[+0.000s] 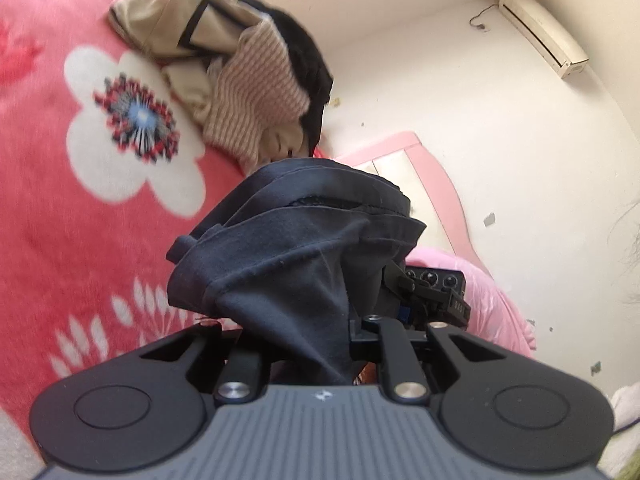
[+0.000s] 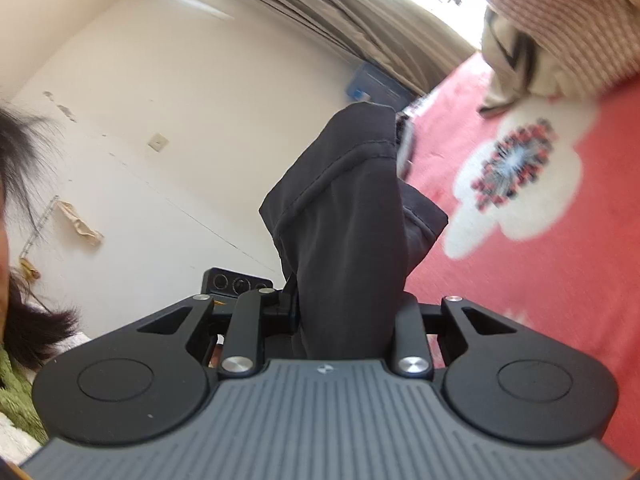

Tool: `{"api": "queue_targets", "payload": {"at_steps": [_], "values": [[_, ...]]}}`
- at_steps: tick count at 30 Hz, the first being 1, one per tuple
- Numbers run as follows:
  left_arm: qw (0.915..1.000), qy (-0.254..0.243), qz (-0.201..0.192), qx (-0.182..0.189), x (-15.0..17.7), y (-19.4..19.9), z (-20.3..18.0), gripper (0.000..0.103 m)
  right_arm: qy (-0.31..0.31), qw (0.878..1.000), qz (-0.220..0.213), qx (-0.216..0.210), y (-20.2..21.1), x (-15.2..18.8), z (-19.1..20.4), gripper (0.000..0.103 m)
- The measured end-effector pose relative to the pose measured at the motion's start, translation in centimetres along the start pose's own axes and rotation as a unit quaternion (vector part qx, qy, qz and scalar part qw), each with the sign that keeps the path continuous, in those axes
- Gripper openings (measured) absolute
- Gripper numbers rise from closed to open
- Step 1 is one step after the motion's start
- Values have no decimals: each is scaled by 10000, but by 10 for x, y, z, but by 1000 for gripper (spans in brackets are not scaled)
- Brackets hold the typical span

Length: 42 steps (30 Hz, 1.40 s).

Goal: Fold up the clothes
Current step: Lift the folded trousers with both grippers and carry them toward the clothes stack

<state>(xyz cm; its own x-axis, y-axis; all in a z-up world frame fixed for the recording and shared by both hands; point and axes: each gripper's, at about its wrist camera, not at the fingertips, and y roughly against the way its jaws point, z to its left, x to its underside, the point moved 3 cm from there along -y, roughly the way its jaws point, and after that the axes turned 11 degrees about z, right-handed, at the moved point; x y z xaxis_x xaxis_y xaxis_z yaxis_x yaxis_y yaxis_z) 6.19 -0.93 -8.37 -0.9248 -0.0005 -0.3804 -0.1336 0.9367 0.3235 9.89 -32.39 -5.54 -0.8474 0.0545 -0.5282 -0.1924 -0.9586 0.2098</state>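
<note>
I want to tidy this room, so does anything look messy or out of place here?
Yes. Unfolded clothes lie in a crumpled heap on the red blanket. The dark garment hangs bunched, off the bed, between both claws.

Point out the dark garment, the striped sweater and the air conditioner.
dark garment (image 1: 296, 256), left wrist view, on its bunched folds.
striped sweater (image 1: 256, 92), left wrist view, on its ribbed middle.
air conditioner (image 1: 540, 28), left wrist view, on its front panel.

Cream walls (image 1: 460, 92), an air conditioner (image 1: 544, 32), pink headboard (image 1: 436, 184), bright curtained window (image 2: 360, 20).
</note>
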Motion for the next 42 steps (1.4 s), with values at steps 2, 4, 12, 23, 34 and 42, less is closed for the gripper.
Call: {"api": "queue_targets", "payload": {"at_steps": [2, 4, 12, 23, 34, 42], "values": [[9998, -78, -150, -89, -9, 11, -11, 15, 126, 9999, -71, -86, -3, -11, 6, 23], [9990, -204, -315, -229, -20, 25, -23, 15, 239, 9994, -145, -211, -10, -25, 11, 23], [9835, -829, -1155, -1119, -96, 91, -96, 15, 972, 9911, -262, -869, -49, -114, 52, 23], [9527, -964, -2031, -2043, -198, 208, -179, 16, 1310, 9769, -498, -1614, -132, -250, 137, 23], [9565, -1136, -2148, -1615, -254, 362, -84, 15, 1191, 9749, -831, -1686, -293, -289, 146, 23], [9662, -638, -2227, -1128, -293, 410, 37, 15, 677, 9848, -675, -1448, -414, -307, 102, 23]]}}
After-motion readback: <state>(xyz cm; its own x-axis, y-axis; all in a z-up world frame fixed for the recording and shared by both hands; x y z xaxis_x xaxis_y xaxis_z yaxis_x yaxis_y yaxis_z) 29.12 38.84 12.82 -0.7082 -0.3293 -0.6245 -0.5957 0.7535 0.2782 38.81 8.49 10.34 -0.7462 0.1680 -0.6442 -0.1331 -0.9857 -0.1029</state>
